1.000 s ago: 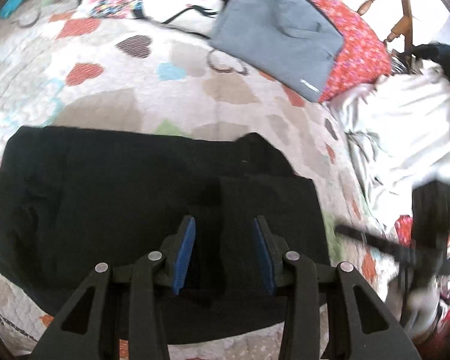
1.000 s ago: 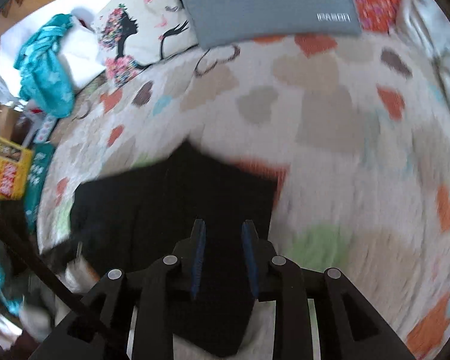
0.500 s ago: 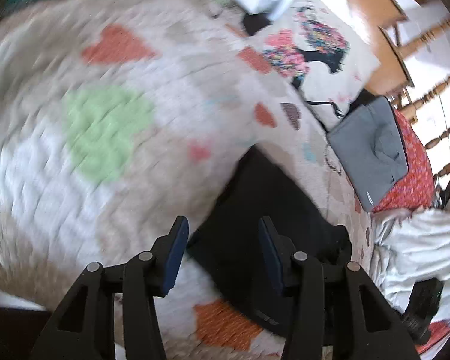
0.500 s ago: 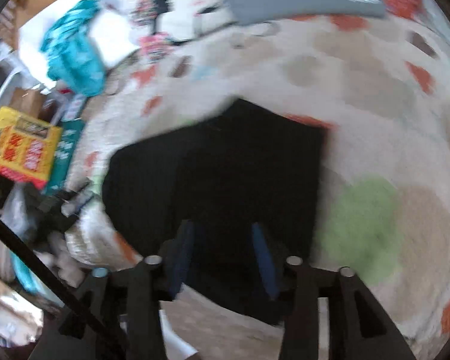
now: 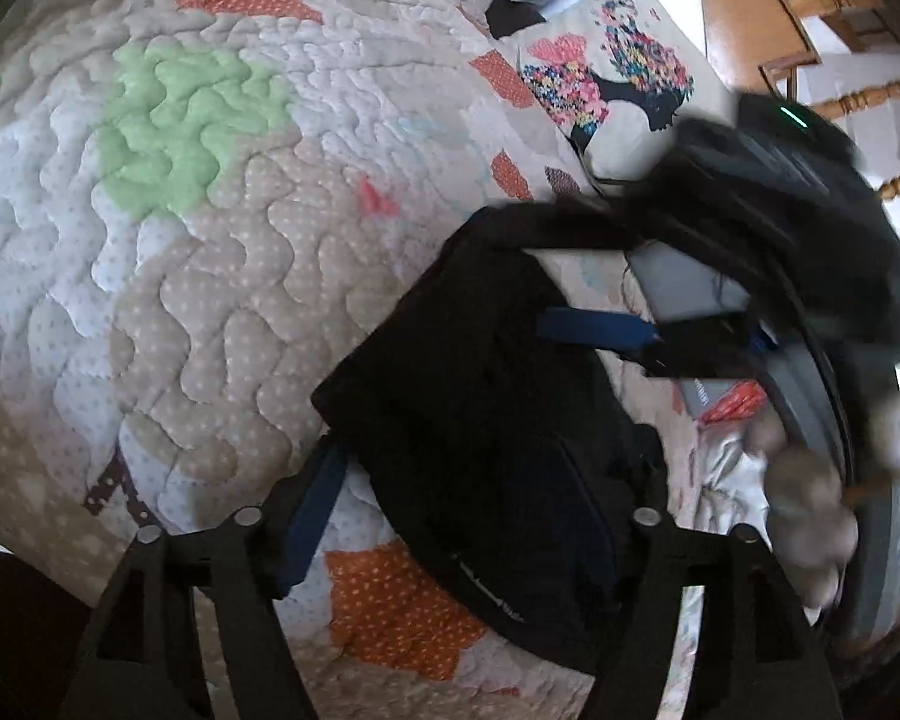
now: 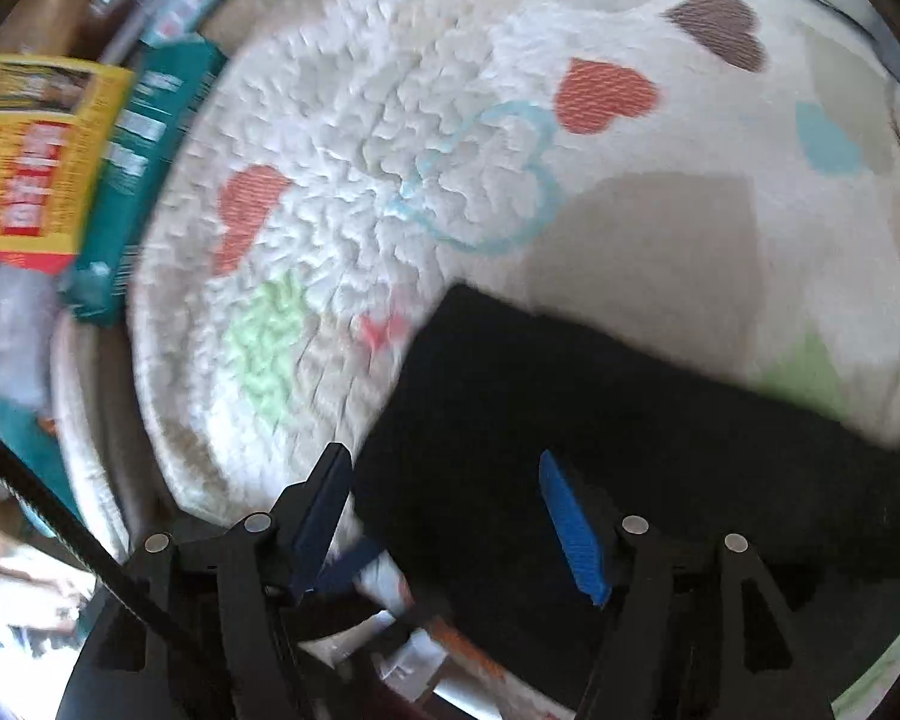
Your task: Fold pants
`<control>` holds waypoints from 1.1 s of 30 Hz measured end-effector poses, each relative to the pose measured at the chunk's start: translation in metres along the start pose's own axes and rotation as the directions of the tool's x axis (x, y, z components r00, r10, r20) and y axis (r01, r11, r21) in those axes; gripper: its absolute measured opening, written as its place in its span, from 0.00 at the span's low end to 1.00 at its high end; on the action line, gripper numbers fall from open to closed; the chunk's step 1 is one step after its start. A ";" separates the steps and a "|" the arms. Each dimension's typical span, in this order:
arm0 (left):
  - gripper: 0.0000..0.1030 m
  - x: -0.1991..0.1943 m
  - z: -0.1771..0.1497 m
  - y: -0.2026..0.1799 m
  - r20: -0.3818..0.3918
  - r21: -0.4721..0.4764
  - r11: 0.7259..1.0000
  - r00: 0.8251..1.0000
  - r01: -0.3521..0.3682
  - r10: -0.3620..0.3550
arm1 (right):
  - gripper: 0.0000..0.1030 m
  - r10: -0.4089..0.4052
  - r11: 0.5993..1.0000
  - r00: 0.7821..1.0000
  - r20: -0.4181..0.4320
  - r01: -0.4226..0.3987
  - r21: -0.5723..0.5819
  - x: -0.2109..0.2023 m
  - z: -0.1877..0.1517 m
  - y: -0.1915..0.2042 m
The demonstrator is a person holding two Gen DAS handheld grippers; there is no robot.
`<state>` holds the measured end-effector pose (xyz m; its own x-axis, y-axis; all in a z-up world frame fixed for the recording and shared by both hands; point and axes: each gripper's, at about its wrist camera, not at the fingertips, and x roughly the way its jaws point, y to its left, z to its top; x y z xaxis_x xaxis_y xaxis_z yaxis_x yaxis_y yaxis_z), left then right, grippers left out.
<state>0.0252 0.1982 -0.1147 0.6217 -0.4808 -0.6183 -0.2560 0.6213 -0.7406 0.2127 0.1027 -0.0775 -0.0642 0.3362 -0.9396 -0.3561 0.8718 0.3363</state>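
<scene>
The black pants (image 5: 486, 396) lie folded into a compact block on the heart-patterned quilt (image 5: 198, 192). My left gripper (image 5: 450, 516) is open wide, its jaws straddling the near corner of the pants. The right gripper (image 5: 594, 330) shows in the left view, reaching in from the right over the far side of the pants. In the right wrist view the pants (image 6: 630, 432) fill the lower right, and my right gripper (image 6: 444, 516) is open wide over their near edge, holding nothing.
A printed cushion (image 5: 606, 78) and a grey bag (image 5: 684, 288) lie beyond the pants. A yellow box (image 6: 30, 162) and a teal pack (image 6: 138, 168) sit off the quilt's left edge. Wooden chair rails (image 5: 858, 96) stand at the back right.
Both grippers have opened wider. The left one has moved closer to the pants' corner, and the right one has swung in over the pants from the other side.
</scene>
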 end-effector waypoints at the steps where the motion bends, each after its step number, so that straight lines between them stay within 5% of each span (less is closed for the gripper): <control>1: 0.75 0.000 0.000 0.000 0.004 -0.004 1.000 1.000 0.009 -0.009 | 0.78 -0.028 1.000 0.999 -0.037 0.028 -0.002 0.007 0.006 0.002; 6: 0.77 0.004 -0.003 -0.006 0.016 0.002 1.000 1.000 0.013 -0.013 | 0.89 -0.214 0.976 0.956 -0.200 0.204 -0.071 0.041 0.025 0.027; 8: 0.56 0.008 -0.004 -0.012 -0.021 0.035 0.999 1.000 0.010 -0.009 | 0.89 -0.291 0.956 0.930 -0.224 0.273 -0.110 0.051 0.026 0.035; 9: 0.28 0.014 -0.004 -0.014 -0.054 0.036 0.999 0.998 0.026 -0.024 | 0.89 -0.332 0.942 0.915 -0.229 0.307 -0.136 0.055 0.025 0.039; 10: 0.14 0.021 -0.005 -0.013 -0.096 0.026 0.999 0.995 0.042 -0.039 | 0.89 -0.394 0.915 0.891 -0.225 0.358 -0.185 0.061 0.021 0.047; 12: 0.14 0.023 -0.006 -0.011 -0.103 0.015 0.999 0.994 0.044 -0.042 | 0.84 -0.498 0.856 0.847 -0.184 0.445 -0.264 0.069 0.011 0.060; 14: 0.13 0.020 -0.005 -0.016 -0.099 0.018 0.997 0.992 0.075 -0.072 | 0.77 -0.535 0.824 0.834 -0.135 0.479 -0.304 0.067 0.003 0.068; 16: 0.13 0.013 -0.005 -0.023 -0.089 0.036 0.993 0.990 0.109 -0.105 | 0.53 -0.526 0.821 0.846 -0.084 0.479 -0.311 0.054 -0.007 0.071; 19: 0.12 0.009 -0.011 -0.045 -0.089 0.092 0.983 0.985 0.159 -0.151 | 0.37 -0.454 0.854 0.891 -0.015 0.431 -0.293 0.022 -0.023 0.066; 26: 0.12 0.018 -0.038 -0.106 -0.150 0.225 0.935 0.958 0.275 -0.246 | 0.28 -0.281 0.939 0.948 0.148 0.303 -0.164 -0.061 -0.078 0.010; 33: 0.13 0.052 -0.086 -0.174 -0.260 0.357 0.867 0.928 0.349 -0.266 | 0.27 -0.145 0.989 0.940 0.308 0.135 0.052 -0.122 -0.136 -0.092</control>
<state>0.0379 0.0119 -0.0404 0.4526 -0.7726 -0.4452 0.2589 0.5916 -0.7635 0.1264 -0.0676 -0.0022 0.2785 0.2996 -0.9125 -0.3122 0.9267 0.2090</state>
